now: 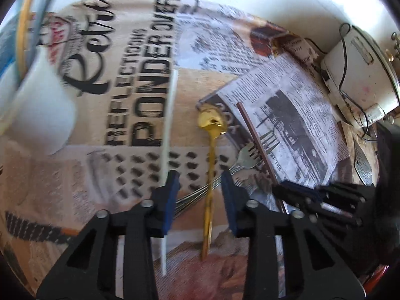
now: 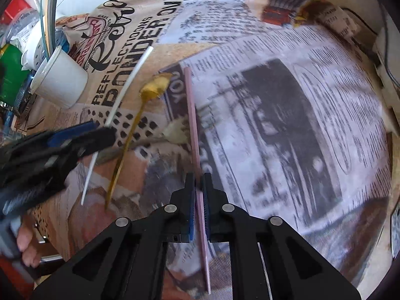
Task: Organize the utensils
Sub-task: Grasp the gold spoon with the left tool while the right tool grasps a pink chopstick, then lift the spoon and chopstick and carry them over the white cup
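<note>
Blur smears the fork (image 2: 176, 131); right tongs (image 2: 199, 190) clamp the pink stick (image 2: 193, 130), left tongs (image 1: 200, 187) gape empty.

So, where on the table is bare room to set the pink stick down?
The newspaper, right of the pink stick in the right gripper, is bare. Left is crowded: fork, gold spoon, white stick, cup, left gripper.

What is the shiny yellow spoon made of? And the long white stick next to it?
The gold spoon looks like metal with a polished gold finish: its bowl gives bright mirror-like glints. The white stick looks like matte plastic, plain and dull with no shine, though the blur leaves that uncertain.
</note>
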Available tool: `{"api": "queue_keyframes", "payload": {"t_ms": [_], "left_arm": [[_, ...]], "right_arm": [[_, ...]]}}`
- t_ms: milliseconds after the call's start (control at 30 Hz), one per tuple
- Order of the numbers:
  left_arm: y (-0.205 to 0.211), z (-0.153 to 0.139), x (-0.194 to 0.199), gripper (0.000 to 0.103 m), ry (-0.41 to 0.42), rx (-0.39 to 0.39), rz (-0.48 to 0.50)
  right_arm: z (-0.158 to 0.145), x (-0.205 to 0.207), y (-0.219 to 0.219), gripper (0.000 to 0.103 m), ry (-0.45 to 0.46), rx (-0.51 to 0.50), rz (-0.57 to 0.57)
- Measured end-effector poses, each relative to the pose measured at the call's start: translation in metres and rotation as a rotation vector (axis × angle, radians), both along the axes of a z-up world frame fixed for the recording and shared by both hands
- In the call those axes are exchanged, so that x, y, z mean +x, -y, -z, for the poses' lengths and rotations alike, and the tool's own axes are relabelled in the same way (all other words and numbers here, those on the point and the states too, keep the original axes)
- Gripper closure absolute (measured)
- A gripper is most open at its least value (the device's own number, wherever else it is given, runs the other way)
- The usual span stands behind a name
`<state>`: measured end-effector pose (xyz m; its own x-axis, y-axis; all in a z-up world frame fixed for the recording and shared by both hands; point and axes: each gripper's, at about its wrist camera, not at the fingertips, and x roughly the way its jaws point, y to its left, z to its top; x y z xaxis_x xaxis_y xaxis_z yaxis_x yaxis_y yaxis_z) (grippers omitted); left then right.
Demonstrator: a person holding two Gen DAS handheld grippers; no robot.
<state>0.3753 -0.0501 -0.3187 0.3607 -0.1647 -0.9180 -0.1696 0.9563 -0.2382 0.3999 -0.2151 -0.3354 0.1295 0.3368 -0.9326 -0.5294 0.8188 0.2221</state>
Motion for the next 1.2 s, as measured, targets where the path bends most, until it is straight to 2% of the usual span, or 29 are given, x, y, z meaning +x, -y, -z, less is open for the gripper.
{"api": "queue_keyframes", "payload": {"t_ms": [300, 433, 533, 733, 1000, 1200], "left_arm": [[0.008, 0.016, 0.035, 0.075, -0.025, 0.027, 0.038], [0.009, 0.017, 0.04, 0.085, -0.015, 0.047, 0.052], [0.01, 0.018, 0.042, 0.1, -0.013, 0.059, 0.068], [0.0, 0.016, 0.04, 0.1, -0.011, 0.042, 0.056], [-0.026, -0.014, 0.011, 0.1, 0.06, 0.012, -0.014], [-0.029, -0.024, -0.005, 0.1, 0.088, -0.004, -0.02]], "right_arm": [[-0.007, -0.001, 0.011, 0.097, -0.029, 0.015, 0.001], [-0.012, 0.007, 0.013, 0.093, -0.035, 0.04, 0.019], [-0.013, 0.014, 0.006, 0.087, -0.04, 0.055, 0.028], [-0.014, 0.016, -0.024, 0.086, -0.024, 0.041, -0.028], [-0.002, 0.017, -0.054, 0.086, -0.034, -0.023, -0.083], [-0.001, 0.012, -0.074, 0.086, 0.021, -0.086, -0.121]]}}
